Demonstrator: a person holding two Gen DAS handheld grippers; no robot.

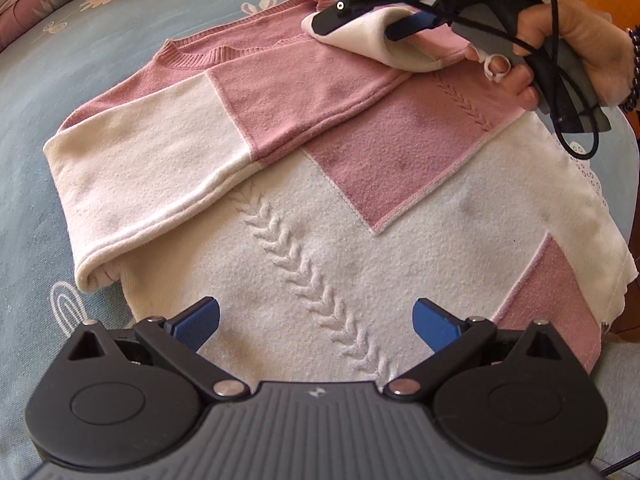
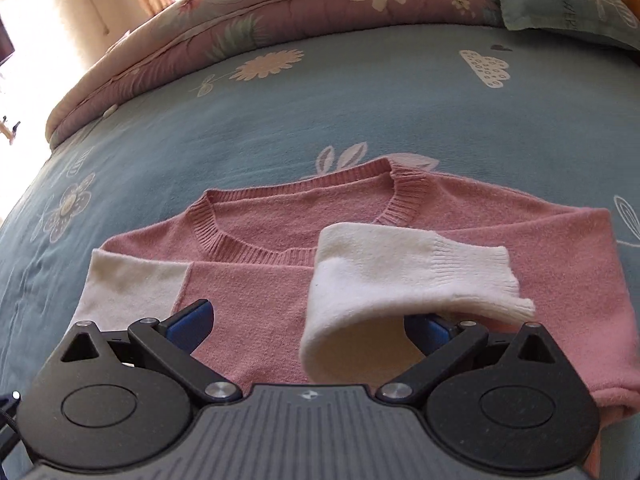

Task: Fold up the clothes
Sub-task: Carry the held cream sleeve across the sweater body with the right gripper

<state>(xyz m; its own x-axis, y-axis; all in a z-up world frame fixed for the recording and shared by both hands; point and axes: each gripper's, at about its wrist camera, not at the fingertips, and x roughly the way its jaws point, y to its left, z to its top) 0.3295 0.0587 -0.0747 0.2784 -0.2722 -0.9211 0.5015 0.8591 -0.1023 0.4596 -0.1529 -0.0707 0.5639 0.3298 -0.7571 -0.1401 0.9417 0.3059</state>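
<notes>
Left gripper: blue fingers spread wide, nothing between them. We hover it low over the white lower body of the sweater, close to the hem. A raised leaf-chain stitch runs between the fingers, heading off toward 11 o'clock.

Right gripper: fingers also spread apart. The white cuff of one sleeve lies draped over the right-hand finger and curls across the gap; we cannot tell whether the pads press on it at all. In the left wrist view the same gripper sits at 1 o'clock, held by a hand, with the cuff looped around its fingers above the pink shoulder area.

Sweater: pink upper half, white lower half, lying flat on a blue floral bedsheet. In the left wrist view its long axis runs from hem at 6 o'clock to ribbed neckline at 11 o'clock; the neck points away from us. One sleeve is folded across the chest, running from 1 o'clock down to 8 o'clock, pink half then white half, its end curled under at the left edge.

In the right wrist view the neckline sits at 12 o'clock, the collar opening facing us. Beyond, a pink quilt is stacked along the far edge of the bed, a grey-green pillow at 2 o'clock.
</notes>
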